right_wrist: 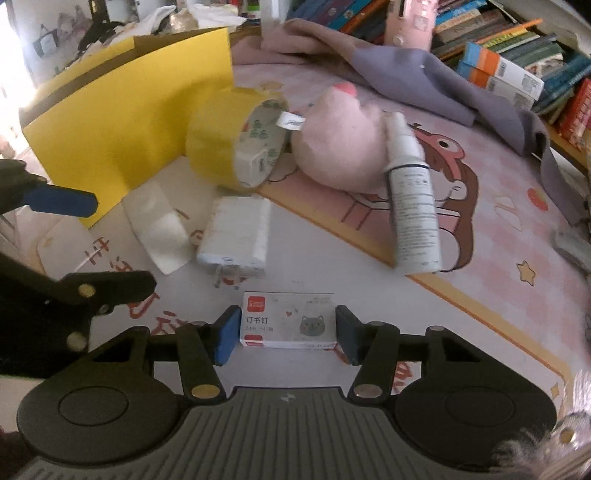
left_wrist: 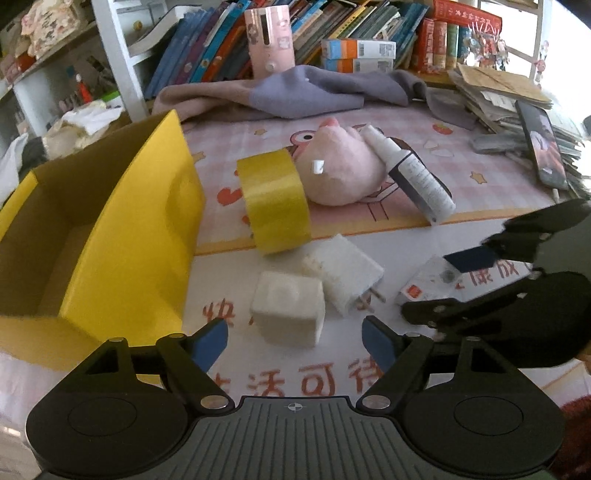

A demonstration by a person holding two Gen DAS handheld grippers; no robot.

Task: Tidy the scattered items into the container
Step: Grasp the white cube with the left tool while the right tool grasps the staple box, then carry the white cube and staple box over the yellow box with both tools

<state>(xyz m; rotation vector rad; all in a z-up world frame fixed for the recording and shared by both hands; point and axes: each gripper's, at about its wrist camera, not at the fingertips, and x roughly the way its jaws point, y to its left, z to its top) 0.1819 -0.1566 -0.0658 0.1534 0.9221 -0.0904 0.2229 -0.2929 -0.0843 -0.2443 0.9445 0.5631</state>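
Observation:
A yellow open box [left_wrist: 122, 236] stands at the left; it also shows in the right wrist view [right_wrist: 122, 110]. Scattered by it lie a yellow tape roll [left_wrist: 273, 203] [right_wrist: 236, 136], a pink plush toy [left_wrist: 340, 166] [right_wrist: 340, 144], a white spray bottle [left_wrist: 413, 177] [right_wrist: 410, 192], a white charger plug [left_wrist: 347, 273] [right_wrist: 236, 236] and a white cube [left_wrist: 288, 306]. My left gripper [left_wrist: 294, 341] is open just in front of the white cube. My right gripper [right_wrist: 284, 336] is open with its pads either side of a small staples box [right_wrist: 288, 319], also in the left wrist view [left_wrist: 428, 284].
A grey-purple cloth [left_wrist: 295, 92], a pink cup [left_wrist: 271, 40], rows of books [left_wrist: 369, 29], a paper stack [left_wrist: 517, 103] and a phone [left_wrist: 543, 147] line the back and right of the patterned mat [right_wrist: 480, 229]. A white sleeve [right_wrist: 159, 225] lies flat.

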